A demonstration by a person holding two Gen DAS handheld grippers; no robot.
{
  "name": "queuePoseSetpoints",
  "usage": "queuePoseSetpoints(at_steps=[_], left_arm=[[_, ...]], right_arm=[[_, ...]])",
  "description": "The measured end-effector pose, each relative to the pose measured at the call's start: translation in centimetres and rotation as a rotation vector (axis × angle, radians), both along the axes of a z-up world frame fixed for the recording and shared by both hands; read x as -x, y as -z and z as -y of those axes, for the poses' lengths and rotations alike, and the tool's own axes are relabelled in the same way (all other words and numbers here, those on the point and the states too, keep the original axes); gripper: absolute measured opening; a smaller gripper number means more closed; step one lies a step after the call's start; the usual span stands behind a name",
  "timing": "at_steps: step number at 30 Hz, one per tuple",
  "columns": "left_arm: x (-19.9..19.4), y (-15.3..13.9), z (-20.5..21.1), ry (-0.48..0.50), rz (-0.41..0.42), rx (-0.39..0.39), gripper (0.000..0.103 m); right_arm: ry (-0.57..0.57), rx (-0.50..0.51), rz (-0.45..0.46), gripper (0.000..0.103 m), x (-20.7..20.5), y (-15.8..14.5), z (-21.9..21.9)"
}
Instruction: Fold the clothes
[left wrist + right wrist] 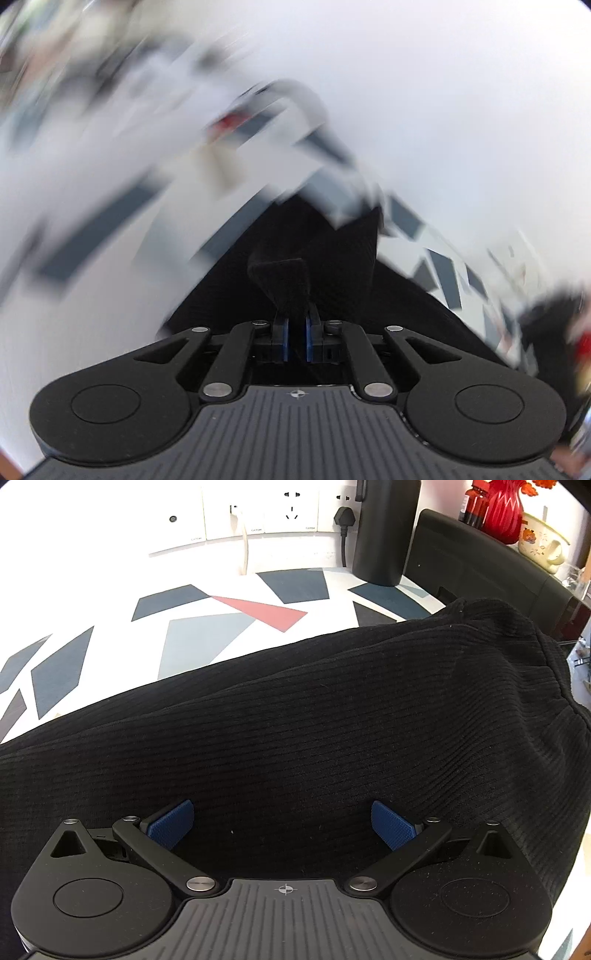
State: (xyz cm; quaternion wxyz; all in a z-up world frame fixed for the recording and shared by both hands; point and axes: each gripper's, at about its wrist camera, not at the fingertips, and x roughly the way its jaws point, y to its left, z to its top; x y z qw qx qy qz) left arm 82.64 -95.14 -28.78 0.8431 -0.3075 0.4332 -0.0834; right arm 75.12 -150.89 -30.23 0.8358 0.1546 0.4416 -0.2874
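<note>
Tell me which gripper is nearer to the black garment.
Left. The left gripper is shut on a fold of the black garment; the right gripper is open just above it, gripping nothing.

Left-view bkgd motion-blurred; garment (295, 720) edge-cropped.

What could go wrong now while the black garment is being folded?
The left hand-held gripper pinches only a small bit of the black garment, and its view is motion-blurred, so the cloth may slip out. The right hand-held gripper is open, so nothing holds that side and the fold may shift.
</note>
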Motion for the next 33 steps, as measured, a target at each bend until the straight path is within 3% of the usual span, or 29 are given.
queuePoseSetpoints(at_steps=[2, 4, 5, 6, 9, 11, 15, 18, 21, 23, 27, 33], left_arm=[[-0.1, 0.8, 0.0, -0.008, -0.031, -0.014, 0.021], [-0.3, 0.8, 0.5, 0.006, -0.012, -0.026, 0.037], [-0.5, 0.7, 0.4, -0.001, -0.006, -0.024, 0.052], [-0.7, 0.5, 0.2, -0.014, -0.002, -0.024, 0.059], [-1.1, 0.4, -0.3, -0.052, 0.002, -0.046, 0.06], [-1.3, 0.0, -0.1, -0.032, 0.028, -0.111, 0.06], [-1.2, -1.7, 1.9, 0.087, 0.113, -0.398, 0.06], [-1.1, -2.3, 2.4, 0.245, 0.164, -0.412, 0.061], [-1.6, -2.0, 3.6, 0.374, 0.152, -0.477, 0.061], [-2.1, -1.5, 3.9, 0.389, 0.132, -0.511, 0.061], [-2.1, -1.8, 2.7, 0.328, 0.11, -0.384, 0.059], [-2.0, -2.1, 1.9, 0.424, 0.076, -0.269, 0.059]], right_arm=[[-0.002, 0.0, -0.002, 0.102, -0.1, 0.0, 0.0], [-0.003, -0.006, -0.009, 0.102, -0.1, 0.0, 0.2], [-0.003, -0.008, -0.011, 0.102, -0.2, -0.1, 0.2], [-0.003, -0.009, -0.012, 0.102, -0.2, -0.1, 0.2], [-0.001, -0.007, -0.014, 0.102, -0.2, 0.0, 0.2], [-0.002, -0.008, -0.013, 0.102, -0.2, 0.0, 0.3], [-0.002, -0.006, -0.01, 0.102, 0.0, 0.0, 0.1], [-0.002, -0.003, -0.006, 0.102, 0.1, 0.1, 0.1], [-0.002, -0.001, -0.004, 0.102, 0.1, 0.1, 0.0], [-0.002, -0.001, -0.004, 0.102, 0.0, 0.1, 0.1], [-0.005, 0.001, -0.001, 0.102, 0.0, 0.1, 0.1], [-0.003, 0.007, 0.006, 0.102, 0.0, 0.2, 0.0]])
